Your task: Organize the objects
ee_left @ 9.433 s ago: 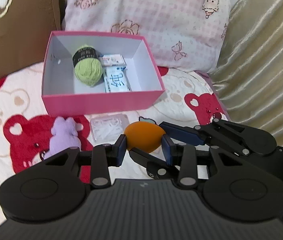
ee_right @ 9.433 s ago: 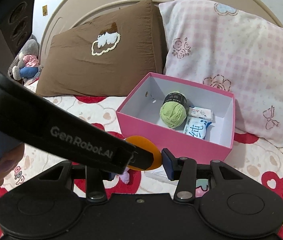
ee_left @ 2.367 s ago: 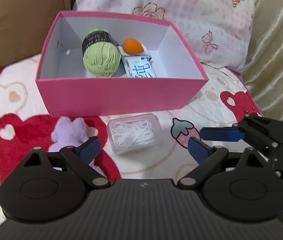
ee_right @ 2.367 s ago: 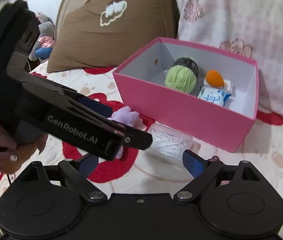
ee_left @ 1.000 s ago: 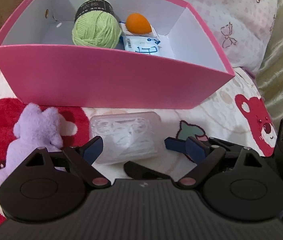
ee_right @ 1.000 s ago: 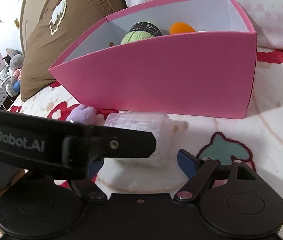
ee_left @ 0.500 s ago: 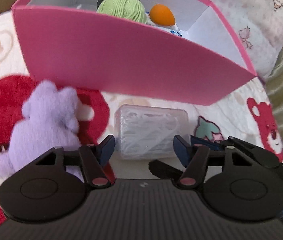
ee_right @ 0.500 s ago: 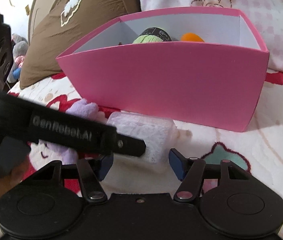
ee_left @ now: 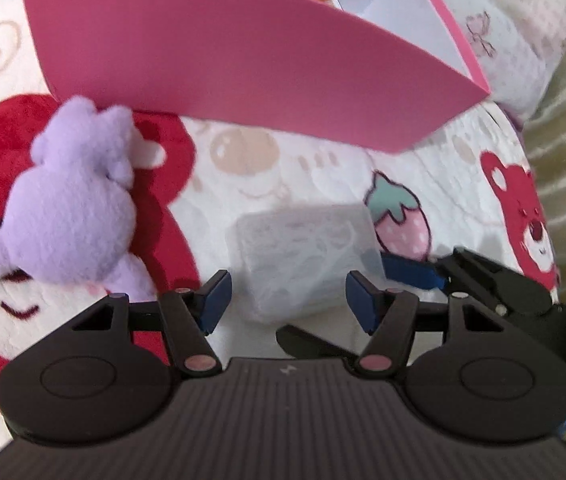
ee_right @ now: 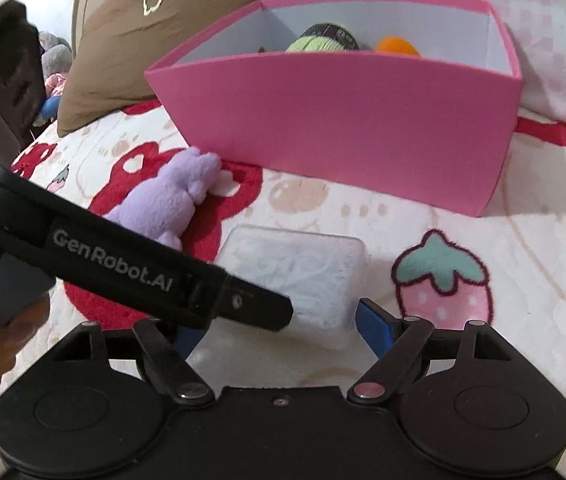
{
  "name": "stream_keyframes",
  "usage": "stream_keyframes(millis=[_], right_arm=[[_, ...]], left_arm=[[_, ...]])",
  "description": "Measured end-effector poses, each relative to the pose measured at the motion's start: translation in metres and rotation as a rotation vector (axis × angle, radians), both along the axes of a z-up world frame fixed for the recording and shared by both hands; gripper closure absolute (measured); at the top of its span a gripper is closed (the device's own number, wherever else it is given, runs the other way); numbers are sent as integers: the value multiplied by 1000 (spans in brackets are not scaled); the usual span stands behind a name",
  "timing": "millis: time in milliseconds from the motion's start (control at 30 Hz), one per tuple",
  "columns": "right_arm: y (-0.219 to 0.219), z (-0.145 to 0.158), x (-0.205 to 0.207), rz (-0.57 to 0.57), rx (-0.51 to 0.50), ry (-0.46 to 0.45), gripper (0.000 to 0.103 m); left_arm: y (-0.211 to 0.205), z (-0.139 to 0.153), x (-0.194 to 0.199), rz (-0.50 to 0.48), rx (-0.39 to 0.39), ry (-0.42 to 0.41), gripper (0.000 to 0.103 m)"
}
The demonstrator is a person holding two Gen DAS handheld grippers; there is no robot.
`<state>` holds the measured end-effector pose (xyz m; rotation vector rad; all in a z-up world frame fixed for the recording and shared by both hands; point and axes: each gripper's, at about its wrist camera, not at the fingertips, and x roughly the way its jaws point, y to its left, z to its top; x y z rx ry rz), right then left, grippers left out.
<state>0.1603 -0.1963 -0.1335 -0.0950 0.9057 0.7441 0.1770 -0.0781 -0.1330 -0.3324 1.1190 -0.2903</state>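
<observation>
Standing by the bed: quilt (ee_right: 503, 240) printed with red bears and strawberries, pillows at the head. Pink box (ee_right: 343, 128) sits open on it, the largest thing in play, and it already holds a green yarn ball (ee_right: 319, 43) and an orange egg-shaped piece (ee_right: 397, 46); more may lie below the wall, hidden from here. So part of the sorting looks done.

Two things remain outside. Purple plush toy (ee_left: 71, 204) lies on the quilt against the box's front wall, untouched. Clear plastic case (ee_left: 307, 260), filled with something white and stringy, lies flat on the quilt a little in front of the box.

Left gripper (ee_left: 287, 300) straddles the case from the near side, blue pads either side of it with a visible gap each way; not clamped. Its jaws have narrowed lately, case between them. Right gripper (ee_right: 279, 330) comes at the same case, jaws spread and just widened, one blue pad beside the case's near corner, no squeeze seen.

Judgement: case is the item in hand, not yet gripped or lifted; plush follows.
</observation>
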Motion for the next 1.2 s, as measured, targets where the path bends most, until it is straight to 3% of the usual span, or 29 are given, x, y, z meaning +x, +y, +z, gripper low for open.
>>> stream_keyframes(millis=[100,233,367,700,933,1067,1200], right_arm=[[2,-8,-1,-9,-18,-8,16],[4,-24,5,-52,35,-21,4],[11,-27,-12,-33,-24,-101,4],[10,-23,-7,-168,42,-37,4],[11,-25,-15,-143,-22,-74,6],[14,-25,-23,-159,-31,-94,6],[11,-20,-29,-170,-50,-90,7]], left_arm=[[4,-3,5,28,2,-52,36],[6,-4,9,89,-47,-57,46],[5,-4,3,121,-54,-47,48],[12,-7,-2,156,-104,-36,48],[22,-20,-10,171,-194,-20,49],[18,-18,-17,146,-179,-54,50],[22,-16,-23,123,-195,-28,51]])
